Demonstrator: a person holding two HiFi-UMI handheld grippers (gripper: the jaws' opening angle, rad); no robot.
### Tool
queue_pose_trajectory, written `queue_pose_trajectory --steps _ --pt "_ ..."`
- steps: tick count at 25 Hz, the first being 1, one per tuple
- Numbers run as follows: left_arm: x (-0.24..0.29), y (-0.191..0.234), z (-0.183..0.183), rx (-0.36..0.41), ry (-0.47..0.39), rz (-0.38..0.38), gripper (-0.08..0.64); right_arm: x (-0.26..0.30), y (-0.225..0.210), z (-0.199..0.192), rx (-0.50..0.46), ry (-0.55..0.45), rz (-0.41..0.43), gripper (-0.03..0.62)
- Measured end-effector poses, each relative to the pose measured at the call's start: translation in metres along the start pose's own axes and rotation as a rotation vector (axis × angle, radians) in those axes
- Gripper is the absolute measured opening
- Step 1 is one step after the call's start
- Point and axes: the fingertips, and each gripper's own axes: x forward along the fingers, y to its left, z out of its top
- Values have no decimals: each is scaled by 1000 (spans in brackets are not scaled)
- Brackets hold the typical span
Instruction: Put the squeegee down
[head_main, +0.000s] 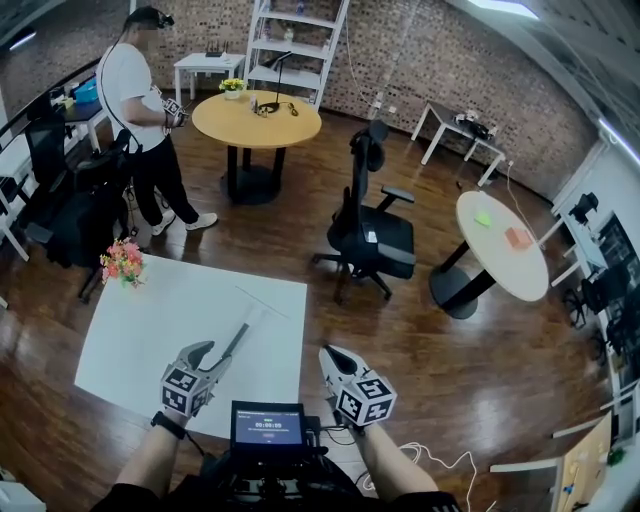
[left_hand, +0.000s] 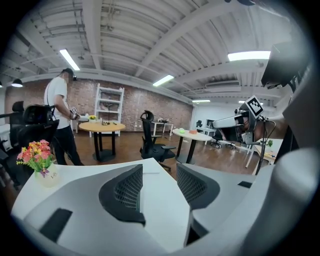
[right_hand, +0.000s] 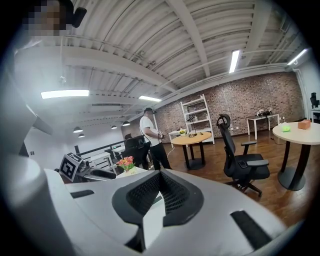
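Observation:
The squeegee lies flat on the white table, its dark handle pointing back toward me and its pale blade end farther away. My left gripper hovers just behind the handle, apart from it. In the left gripper view the left gripper is open with only bare tabletop between its pads, and I cannot make out the squeegee there. My right gripper hangs off the table's right front corner. Its pads meet at the tips with nothing in them.
A small vase of flowers stands at the table's far left corner. Beyond are a black office chair, a round wooden table, a white round table and a standing person. A screen unit sits at my chest.

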Motion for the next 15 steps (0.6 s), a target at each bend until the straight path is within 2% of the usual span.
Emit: queue_pose_trajectory --steps 15 --pt "-5 -9 -1 -7 -20 22 222 0 1 -2 -5 10 26 18"
